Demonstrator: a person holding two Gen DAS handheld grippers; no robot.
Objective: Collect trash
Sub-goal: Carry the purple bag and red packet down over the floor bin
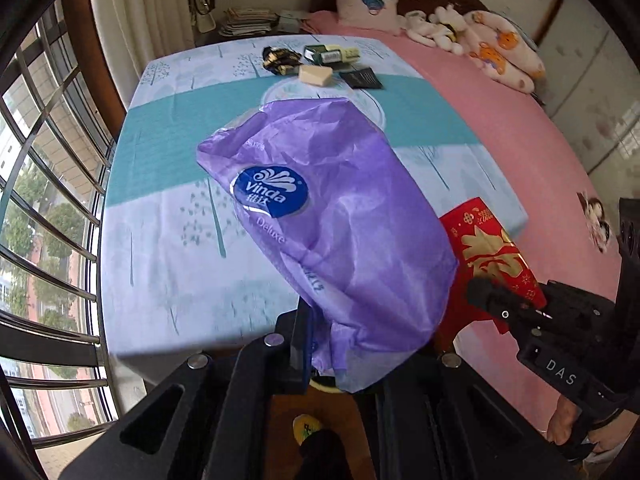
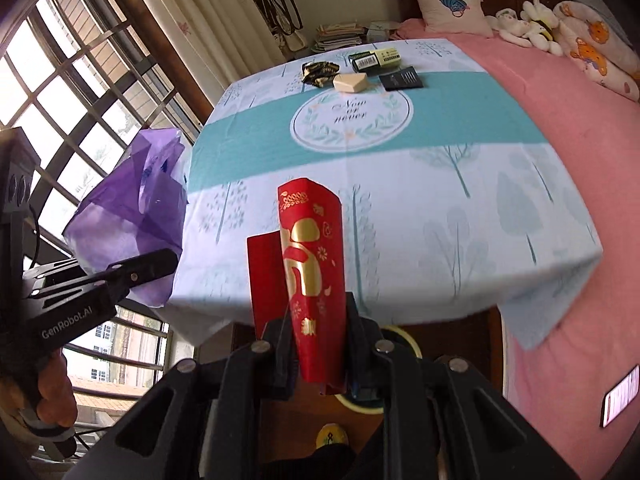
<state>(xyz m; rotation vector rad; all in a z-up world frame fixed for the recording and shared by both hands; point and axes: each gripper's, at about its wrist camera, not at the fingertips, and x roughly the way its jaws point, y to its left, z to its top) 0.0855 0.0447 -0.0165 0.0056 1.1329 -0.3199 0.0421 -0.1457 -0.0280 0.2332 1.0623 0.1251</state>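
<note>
My left gripper [image 1: 340, 344] is shut on a purple Vinda tissue wrapper [image 1: 332, 216] and holds it up over the near edge of the table; the wrapper also shows in the right wrist view [image 2: 128, 216]. My right gripper [image 2: 316, 344] is shut on a red and gold envelope [image 2: 312, 264], held upright above the table's near edge; the envelope also shows in the left wrist view [image 1: 492, 252]. More trash lies at the table's far end: a crumpled black and gold wrapper [image 2: 318, 71], a beige wedge-shaped box [image 2: 351, 82], a green and yellow box [image 2: 375, 59] and a black card [image 2: 401, 79].
The table wears a blue and white cloth [image 2: 440, 184]. A pink bed [image 2: 580, 152] with pillows and soft toys lies to the right. A barred window [image 1: 44, 208] is to the left. A yellow bin rim [image 2: 404, 340] shows below the table edge. A phone [image 2: 620, 396] lies on the bed.
</note>
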